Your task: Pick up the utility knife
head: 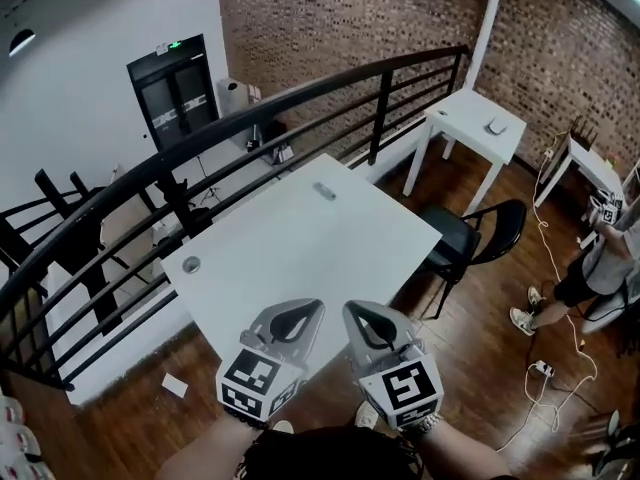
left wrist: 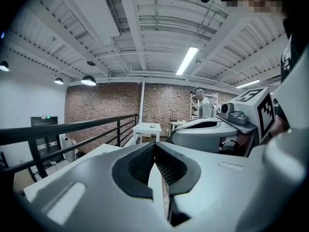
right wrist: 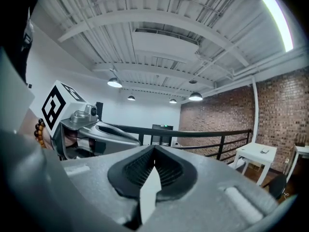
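The utility knife (head: 325, 190) is a small grey object lying near the far edge of the white table (head: 300, 258). Both grippers hover side by side over the table's near edge, well short of the knife. In the head view my left gripper (head: 298, 314) and right gripper (head: 364, 315) both have their jaws together. In the left gripper view the left gripper (left wrist: 154, 147) is shut with nothing between its pads. The right gripper (right wrist: 154, 152) in its own view is likewise shut and empty. The knife cannot be made out in either gripper view.
A black railing (head: 250, 118) runs behind the table. A black chair (head: 478, 234) stands at its right side. A second white table (head: 478, 120) is farther back right. A person (head: 600, 260) stands at the right, with cables on the floor (head: 548, 373). A round grommet (head: 190, 264) sits on the table's left.
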A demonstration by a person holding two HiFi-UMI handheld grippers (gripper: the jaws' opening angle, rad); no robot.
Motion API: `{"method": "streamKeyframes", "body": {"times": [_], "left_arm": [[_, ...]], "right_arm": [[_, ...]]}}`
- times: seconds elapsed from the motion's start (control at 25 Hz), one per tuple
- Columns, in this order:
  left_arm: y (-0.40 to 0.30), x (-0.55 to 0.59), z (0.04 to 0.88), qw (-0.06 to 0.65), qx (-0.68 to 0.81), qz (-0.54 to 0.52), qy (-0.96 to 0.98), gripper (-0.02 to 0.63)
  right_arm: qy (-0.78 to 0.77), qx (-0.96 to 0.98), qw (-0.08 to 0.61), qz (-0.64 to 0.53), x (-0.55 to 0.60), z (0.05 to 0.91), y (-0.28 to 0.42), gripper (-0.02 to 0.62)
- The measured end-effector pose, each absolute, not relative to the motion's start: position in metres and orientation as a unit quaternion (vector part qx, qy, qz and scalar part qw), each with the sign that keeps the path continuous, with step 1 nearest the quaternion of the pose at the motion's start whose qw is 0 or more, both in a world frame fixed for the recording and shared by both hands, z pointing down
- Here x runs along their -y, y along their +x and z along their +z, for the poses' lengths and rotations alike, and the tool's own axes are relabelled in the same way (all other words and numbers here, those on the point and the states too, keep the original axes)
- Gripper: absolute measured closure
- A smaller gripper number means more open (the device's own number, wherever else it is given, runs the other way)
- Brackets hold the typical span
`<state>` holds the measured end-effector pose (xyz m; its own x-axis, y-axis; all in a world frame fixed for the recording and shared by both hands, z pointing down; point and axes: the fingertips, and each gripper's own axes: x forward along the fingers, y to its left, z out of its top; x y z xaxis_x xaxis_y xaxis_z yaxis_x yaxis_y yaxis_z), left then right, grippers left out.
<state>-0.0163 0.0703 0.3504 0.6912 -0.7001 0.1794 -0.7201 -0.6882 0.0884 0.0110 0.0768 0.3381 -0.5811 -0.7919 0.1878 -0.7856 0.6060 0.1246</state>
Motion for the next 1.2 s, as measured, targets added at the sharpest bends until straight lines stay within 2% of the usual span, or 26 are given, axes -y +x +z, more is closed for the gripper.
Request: {"method": "streamKeyframes", "body": {"times": [0.52,0.84,1.2], "left_arm": [[0.094,-0.032,0.353,0.076,0.468,0.097,0.875,0.59],[0.108,0.003,0.361,0.081,0.484,0.101,0.866,0.589],[0.093,0.062,0.361,0.087,0.497,0.082,0.859,0.589]], "right_arm": [[0.358,0.928,0.102,-0.015,-0.037,0.338,0.12,0.603],[0.347,0.932,0.103,-0.012,-0.003,0.343,0.133,0.603],[0.342,0.931,0.124,-0.023,0.052,0.345,0.123,0.603]]}}
